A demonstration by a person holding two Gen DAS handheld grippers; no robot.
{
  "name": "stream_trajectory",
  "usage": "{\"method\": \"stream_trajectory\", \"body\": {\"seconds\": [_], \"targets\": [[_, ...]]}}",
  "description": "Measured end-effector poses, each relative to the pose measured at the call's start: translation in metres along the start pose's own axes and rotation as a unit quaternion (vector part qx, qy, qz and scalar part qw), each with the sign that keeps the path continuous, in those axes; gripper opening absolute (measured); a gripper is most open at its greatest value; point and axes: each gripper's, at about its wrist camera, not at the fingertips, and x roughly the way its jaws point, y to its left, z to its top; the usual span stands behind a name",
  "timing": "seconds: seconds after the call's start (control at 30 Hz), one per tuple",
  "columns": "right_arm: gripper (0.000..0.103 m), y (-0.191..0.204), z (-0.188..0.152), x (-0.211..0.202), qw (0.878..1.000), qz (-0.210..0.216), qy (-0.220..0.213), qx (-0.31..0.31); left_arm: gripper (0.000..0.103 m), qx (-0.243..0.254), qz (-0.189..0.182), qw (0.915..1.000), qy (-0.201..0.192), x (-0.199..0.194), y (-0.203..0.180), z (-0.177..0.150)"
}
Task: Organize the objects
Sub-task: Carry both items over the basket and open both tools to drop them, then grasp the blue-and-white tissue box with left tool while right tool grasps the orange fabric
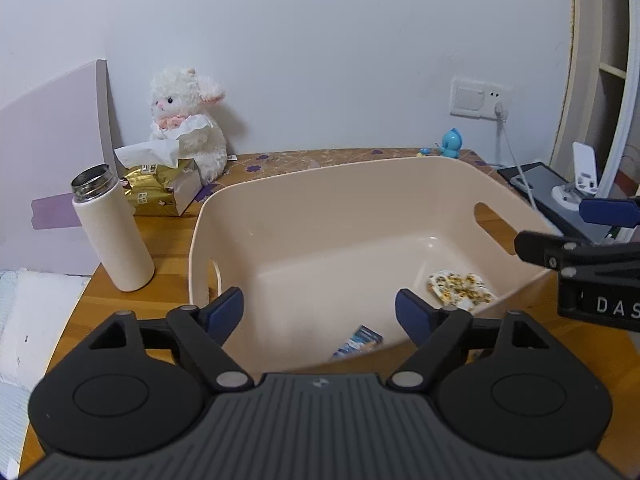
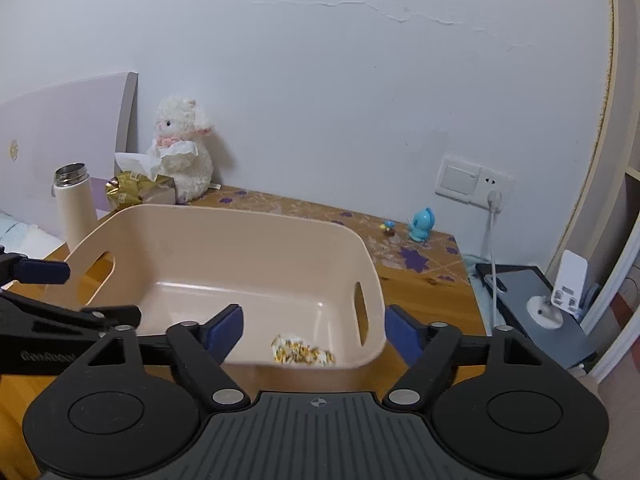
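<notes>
A beige plastic bin (image 1: 280, 216) (image 2: 240, 236) with cut-out handles stands on the wooden table. Inside it lie a crumpled flower-print cloth (image 1: 460, 286) (image 2: 302, 354) and a small blue packet (image 1: 358, 342). My left gripper (image 1: 320, 312) is open at the bin's near rim, its blue pads astride the rim with nothing between them. My right gripper (image 2: 314, 326) is open too, over the bin's near right corner and just above the cloth. Each gripper shows at the edge of the other's view: the right gripper (image 1: 572, 228) and the left gripper (image 2: 80, 292).
A white lidless thermos (image 1: 112, 232) (image 2: 74, 208), a gold tissue pack (image 1: 164, 190) (image 2: 140, 188) and a white plush lamb (image 1: 188, 120) (image 2: 182, 148) stand left behind the bin. A blue toy figure (image 1: 452, 144) (image 2: 422, 226) sits by the wall. A cable (image 2: 492, 256), tablet and phone stand (image 2: 568, 284) lie right.
</notes>
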Motion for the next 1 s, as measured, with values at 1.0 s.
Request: {"method": "stream_trajectory", "body": {"seconds": [1.0], "targets": [[0.103, -0.033, -0.106, -0.005, 0.994, -0.022, 0.106, 0.022, 0.086, -0.033, -0.065, 0.9900, 0.121, 0.000, -0.024, -0.109]]}}
